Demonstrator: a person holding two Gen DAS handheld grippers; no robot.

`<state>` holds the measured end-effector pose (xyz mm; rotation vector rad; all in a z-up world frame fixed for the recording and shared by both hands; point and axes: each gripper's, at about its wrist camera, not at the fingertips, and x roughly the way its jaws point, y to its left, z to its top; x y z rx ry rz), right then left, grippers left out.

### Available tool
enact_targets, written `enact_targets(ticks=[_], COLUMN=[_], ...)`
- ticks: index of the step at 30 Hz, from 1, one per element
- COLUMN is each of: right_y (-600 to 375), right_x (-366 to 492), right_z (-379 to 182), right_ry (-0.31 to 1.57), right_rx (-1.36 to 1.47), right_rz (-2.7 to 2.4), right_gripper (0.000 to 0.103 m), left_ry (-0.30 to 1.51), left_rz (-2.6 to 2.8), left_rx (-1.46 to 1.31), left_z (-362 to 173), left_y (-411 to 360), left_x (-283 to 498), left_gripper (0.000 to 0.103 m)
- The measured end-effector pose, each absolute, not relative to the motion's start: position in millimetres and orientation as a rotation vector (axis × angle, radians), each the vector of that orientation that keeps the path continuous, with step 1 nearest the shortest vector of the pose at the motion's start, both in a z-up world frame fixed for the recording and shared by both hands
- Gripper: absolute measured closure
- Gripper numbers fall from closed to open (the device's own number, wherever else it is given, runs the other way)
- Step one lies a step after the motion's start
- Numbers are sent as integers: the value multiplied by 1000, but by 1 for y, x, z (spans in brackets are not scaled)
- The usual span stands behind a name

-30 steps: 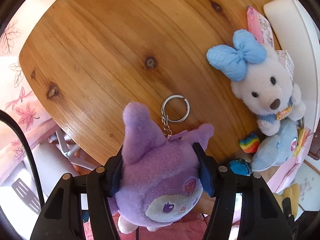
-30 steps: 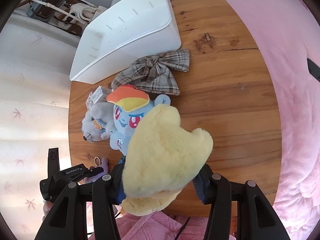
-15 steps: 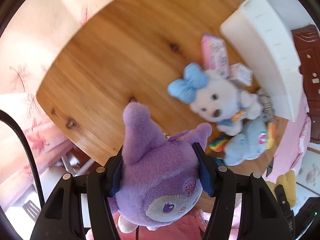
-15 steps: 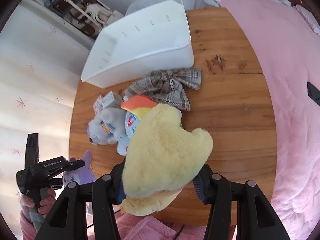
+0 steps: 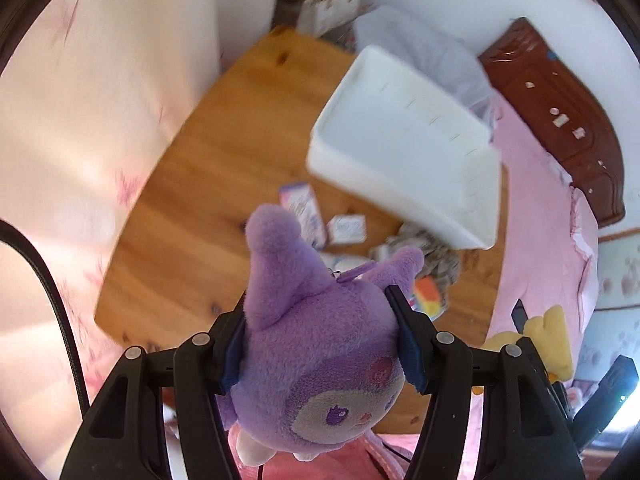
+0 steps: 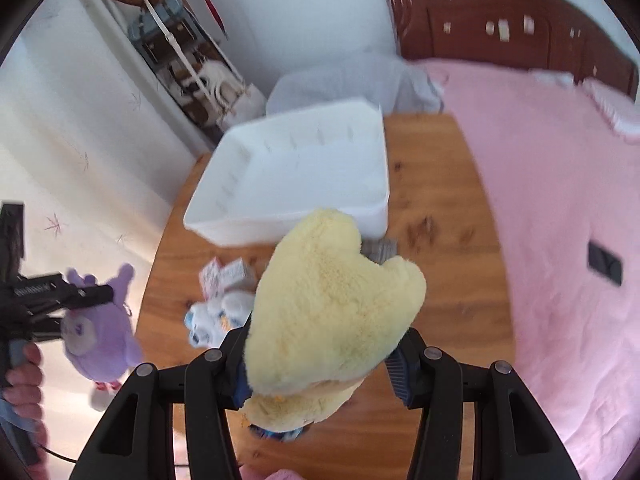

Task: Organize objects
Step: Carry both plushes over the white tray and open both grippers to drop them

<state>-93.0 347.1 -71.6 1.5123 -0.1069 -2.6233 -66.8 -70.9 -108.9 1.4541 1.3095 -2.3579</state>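
Above the worktop (image 5: 192,184), in the left wrist view: left hand-held gripper (image 5: 320,344) clenched on the purple plush (image 5: 320,360), white bin (image 5: 404,152) ahead, small toys lying before it. Best carried over the rim, released only above the bin.

Over the same worktop, in the right wrist view: right hand-held gripper (image 6: 320,364) clenched on the yellow plush (image 6: 332,304), bin just beyond. Same advice; hands kept apart.

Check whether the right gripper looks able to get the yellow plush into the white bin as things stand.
Probably yes. The right gripper is clamped on the yellow plush, and the white bin lies ahead on the table, its open top showing nothing inside or in the way.
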Motion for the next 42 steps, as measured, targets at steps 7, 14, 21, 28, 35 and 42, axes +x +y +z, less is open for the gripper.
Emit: enact_targets(ticks=[7,14,21,28,35,42], right_y=[338,321,302,289,284,286], right_x=[-104,-119,-146,-173,-199,-222], right_z=[-53,-51,-57,-72,-94,-112], right_ry=[-28,44,57,72,65,13], right_rx=[1343,1166,1046,941,898,898], right_rz=[-2743,-2812,-2839,-2865,-2886,-2906], right_gripper=[50,50,50,50,49,48], left_ry=[1190,1082,1049,1005,1020,930], left_rz=[-2500,-2611,-2670,-2763,-2831,-2844], left_rx=[1348,1216,1143,1044,991,1045], left_z=[-67,-48,-48,-57,-68,-86], left_y=[-84,-104,-120,-121,-116,-98], left_x=[-92,-122,-154,-185,-222,-255], left_gripper=[38,37,37,37,37,36])
